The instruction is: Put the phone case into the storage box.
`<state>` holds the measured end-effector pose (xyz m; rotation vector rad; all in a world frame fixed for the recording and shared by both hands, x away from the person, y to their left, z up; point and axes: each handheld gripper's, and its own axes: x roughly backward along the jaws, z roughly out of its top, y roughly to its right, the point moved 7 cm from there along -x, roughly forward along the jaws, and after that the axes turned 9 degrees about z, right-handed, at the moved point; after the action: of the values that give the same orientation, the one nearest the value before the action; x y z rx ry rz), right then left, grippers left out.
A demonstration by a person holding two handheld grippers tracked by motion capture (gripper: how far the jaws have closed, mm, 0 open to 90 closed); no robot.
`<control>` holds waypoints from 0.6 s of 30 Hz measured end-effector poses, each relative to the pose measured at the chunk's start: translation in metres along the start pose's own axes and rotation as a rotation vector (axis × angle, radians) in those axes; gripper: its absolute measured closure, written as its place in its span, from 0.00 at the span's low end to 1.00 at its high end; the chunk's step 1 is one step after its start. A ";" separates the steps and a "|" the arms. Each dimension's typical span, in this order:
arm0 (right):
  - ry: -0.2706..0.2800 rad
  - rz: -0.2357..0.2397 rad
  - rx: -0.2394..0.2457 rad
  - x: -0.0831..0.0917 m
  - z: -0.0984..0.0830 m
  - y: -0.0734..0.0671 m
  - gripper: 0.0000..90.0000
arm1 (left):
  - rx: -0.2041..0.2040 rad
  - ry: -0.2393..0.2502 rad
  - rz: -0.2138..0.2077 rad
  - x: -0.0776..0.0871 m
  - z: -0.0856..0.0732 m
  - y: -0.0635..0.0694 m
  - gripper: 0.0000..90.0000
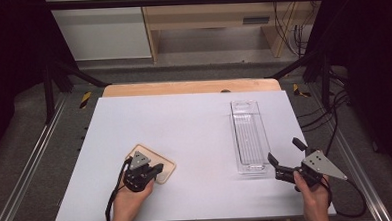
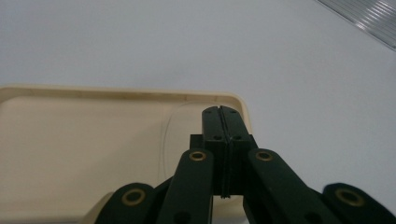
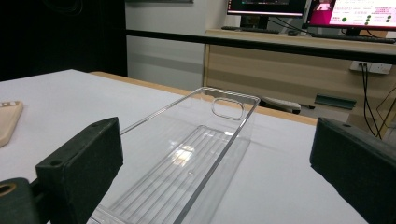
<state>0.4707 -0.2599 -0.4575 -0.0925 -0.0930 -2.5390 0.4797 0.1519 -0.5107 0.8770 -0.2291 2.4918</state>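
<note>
- Now my left claw [image 1: 154, 171] sits over the near right corner of the cream tray [image 1: 162, 161], jaws pressed flat together with nothing visible between them.
- That tray lies flat on the white table [image 1: 184, 126], near its front left.
- My right claw [image 1: 286, 159] gapes wide, empty, just beside the near end of the clear bin [image 1: 248, 135].
- That bin lies lengthwise at the table's right, well apart from the tray.
</note>
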 end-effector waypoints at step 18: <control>-0.008 0.004 0.005 0.000 -0.001 0.000 0.03 | -0.031 -0.110 -0.012 -0.015 -0.010 0.013 1.00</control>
<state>0.4709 -0.2595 -0.4587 -0.1005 -0.1017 -2.5345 0.4784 0.1380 -0.5276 1.0003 -0.2975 2.4252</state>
